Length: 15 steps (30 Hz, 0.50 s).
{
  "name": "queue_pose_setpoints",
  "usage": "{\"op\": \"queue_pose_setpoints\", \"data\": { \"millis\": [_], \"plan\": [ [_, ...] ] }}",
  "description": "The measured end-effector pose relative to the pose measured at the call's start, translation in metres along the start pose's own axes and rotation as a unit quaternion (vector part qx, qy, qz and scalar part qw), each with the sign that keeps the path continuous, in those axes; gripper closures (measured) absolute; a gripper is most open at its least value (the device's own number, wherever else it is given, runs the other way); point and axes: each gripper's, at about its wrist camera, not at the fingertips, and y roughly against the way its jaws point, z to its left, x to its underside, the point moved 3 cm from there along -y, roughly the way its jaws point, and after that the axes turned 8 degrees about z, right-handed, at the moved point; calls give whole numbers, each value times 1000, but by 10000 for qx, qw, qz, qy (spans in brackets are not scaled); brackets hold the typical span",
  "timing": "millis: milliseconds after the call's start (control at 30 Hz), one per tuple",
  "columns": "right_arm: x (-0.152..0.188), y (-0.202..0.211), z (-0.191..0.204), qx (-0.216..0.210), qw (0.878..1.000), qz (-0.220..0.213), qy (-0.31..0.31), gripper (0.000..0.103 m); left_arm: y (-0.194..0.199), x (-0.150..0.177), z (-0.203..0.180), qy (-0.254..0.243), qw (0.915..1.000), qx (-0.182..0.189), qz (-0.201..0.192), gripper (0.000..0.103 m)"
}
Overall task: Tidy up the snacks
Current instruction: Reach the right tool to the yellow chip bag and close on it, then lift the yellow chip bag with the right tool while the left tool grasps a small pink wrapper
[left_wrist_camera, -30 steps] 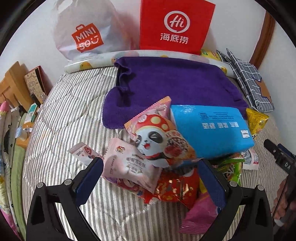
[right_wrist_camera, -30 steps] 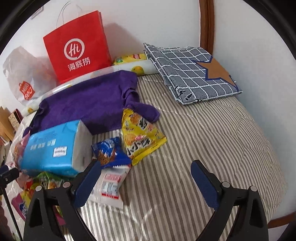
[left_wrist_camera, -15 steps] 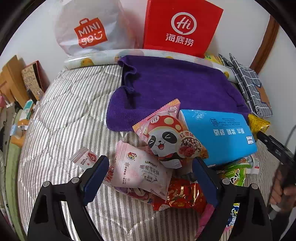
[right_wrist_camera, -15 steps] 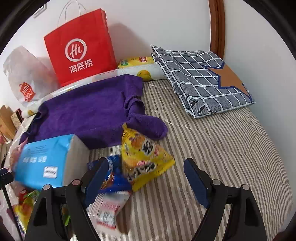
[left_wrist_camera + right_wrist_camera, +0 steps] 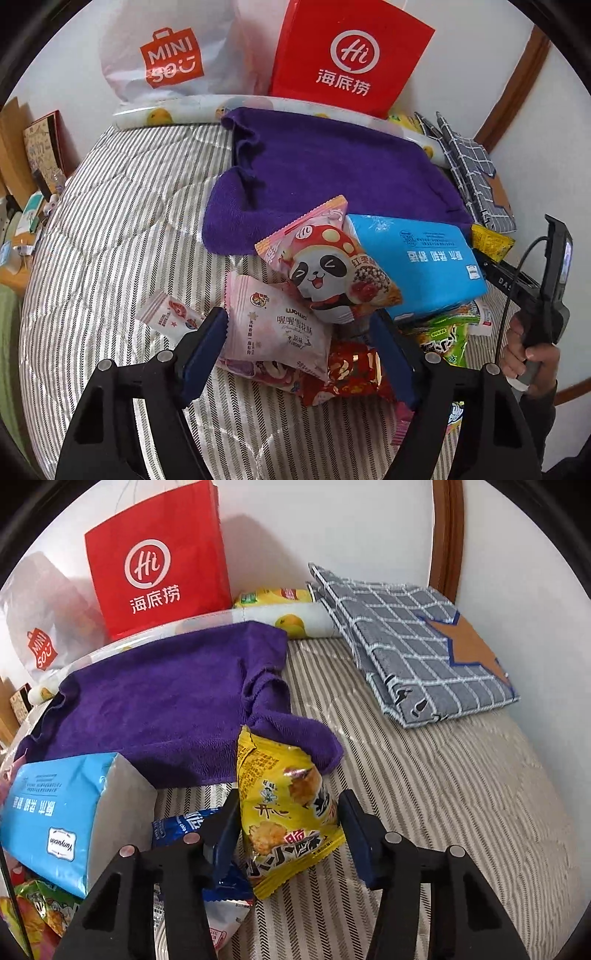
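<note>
Snack packets lie heaped on a striped bed. My left gripper hangs over the heap, its jaws closing; a pink-white packet and a red foil packet lie between them, and only the left pad is near the pink packet's edge. A panda packet leans on a blue tissue pack just beyond. My right gripper has its jaws closing on a yellow snack packet, with a pad touching each side. A dark blue packet lies under the left finger.
A purple towel is spread behind the heap, before a red paper bag and a white plastic bag. A folded checked cloth lies far right. A green packet and a hand are at right.
The left jaws narrowed around the pink packet. The right gripper moved forward over the yellow packet and its jaws drew in onto it; the packet now stands more upright.
</note>
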Motion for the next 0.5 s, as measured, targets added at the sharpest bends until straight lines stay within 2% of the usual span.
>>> {"op": "queue_pose_setpoints", "data": {
  "millis": [67,267,367,500],
  "plan": [
    [1,6,-1,-32,10000,-28,-2,59,-4,0,1,0,10000,-59,47,25],
    [7,23,-5,-127,9998,-131,-57,59,-24,6,8,-30,9990,-313,308,25],
    [12,32,-4,-118,9998,-170,-57,59,-28,7,7,-45,9989,-381,262,26],
    [16,43,-2,-247,9995,-160,-122,59,-29,9,3,-212,9985,-471,206,41]
  ]
}}
